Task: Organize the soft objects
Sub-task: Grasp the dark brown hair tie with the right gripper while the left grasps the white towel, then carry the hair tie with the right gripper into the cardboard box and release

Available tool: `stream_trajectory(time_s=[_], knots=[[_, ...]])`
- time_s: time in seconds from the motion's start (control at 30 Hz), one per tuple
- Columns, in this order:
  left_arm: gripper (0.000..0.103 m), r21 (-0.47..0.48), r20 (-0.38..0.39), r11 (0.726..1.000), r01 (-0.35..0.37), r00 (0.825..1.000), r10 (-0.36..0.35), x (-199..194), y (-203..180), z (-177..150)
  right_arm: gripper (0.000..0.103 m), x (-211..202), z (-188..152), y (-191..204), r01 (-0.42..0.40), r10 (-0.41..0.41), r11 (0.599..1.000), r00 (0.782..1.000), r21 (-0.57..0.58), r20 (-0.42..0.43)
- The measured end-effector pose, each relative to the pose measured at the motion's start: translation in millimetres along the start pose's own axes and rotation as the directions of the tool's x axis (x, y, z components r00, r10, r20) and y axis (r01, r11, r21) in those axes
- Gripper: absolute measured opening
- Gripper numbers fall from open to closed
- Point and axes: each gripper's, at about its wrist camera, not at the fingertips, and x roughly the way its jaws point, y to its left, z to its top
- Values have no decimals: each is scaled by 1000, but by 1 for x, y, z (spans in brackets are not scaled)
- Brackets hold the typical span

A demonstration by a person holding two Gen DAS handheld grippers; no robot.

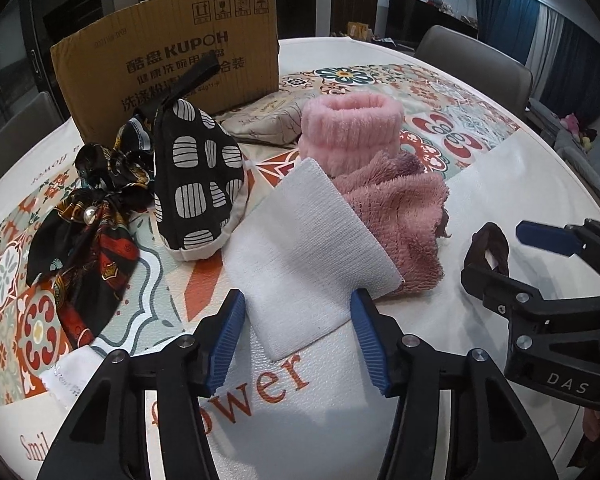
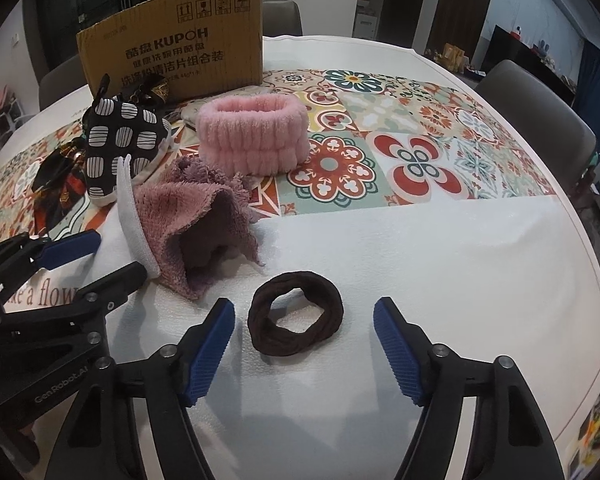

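Left claw [image 1: 298, 332] open, blue pads flanking near corner of white cloth [image 1: 304, 248] without pressing it. Right claw [image 2: 304, 344] open astride brown hair tie [image 2: 296, 314] on white near part of surface [image 2: 440, 248]. Pink headband [image 2: 252, 138] mid-surface; cardboard box [image 2: 172, 40] at far edge.

light: dim indoor, overhead | shadows: soft | focus: sharp | edges: fisheye bending, dark vignette

Ahead of your left gripper [image 1: 298, 342], ribbed blue pads [image 1: 228, 340], you see matt white woven cloth [image 1: 300, 248], then fluffy pink towel [image 1: 400, 216]
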Motion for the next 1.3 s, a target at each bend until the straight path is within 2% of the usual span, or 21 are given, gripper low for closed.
stream_trajectory(time_s=[0.17, 0.23, 0.3, 0.4, 0.57, 0.67, 1.0, 1.3], knots=[[35, -7, 13, 1000, 8, 1000, -8, -1, -1, -2, 61, 3, -2, -2, -38, 39, 999, 999, 4, -17], [22, -14, 12, 1000, 15, 1000, -14, -2, -3, -2, 58, 5, -2, -3, -56, 56, 998, 998, -5, -30], [15, -22, 16, 1000, 15, 1000, -15, -2, -5, -2, 52, 7, -2, -5, -86, 86, 996, 995, -11, -42], [10, -54, 1, 999, 5, 1000, -5, -5, -10, -2, 45, 7, -3, -8, -128, 127, 991, 991, -25, -43], [8, -125, -6, 991, -46, 999, 46, -12, -15, -8, 28, 7, 0, -13, -187, 184, 980, 982, -69, -50], [8, -168, 6, 982, -81, 996, 83, -21, -18, -10, 23, 2, 3, -15, -218, 215, 972, 976, -87, -46], [8, -267, 61, 957, -116, 989, 137, -59, -27, 0, 23, -31, 22, -22, -279, 282, 950, 959, -139, -2], [8, -301, 151, 945, -124, 973, 176, -99, -25, 26, 23, -72, 52, -23, -305, 327, 935, 939, -181, 106]])
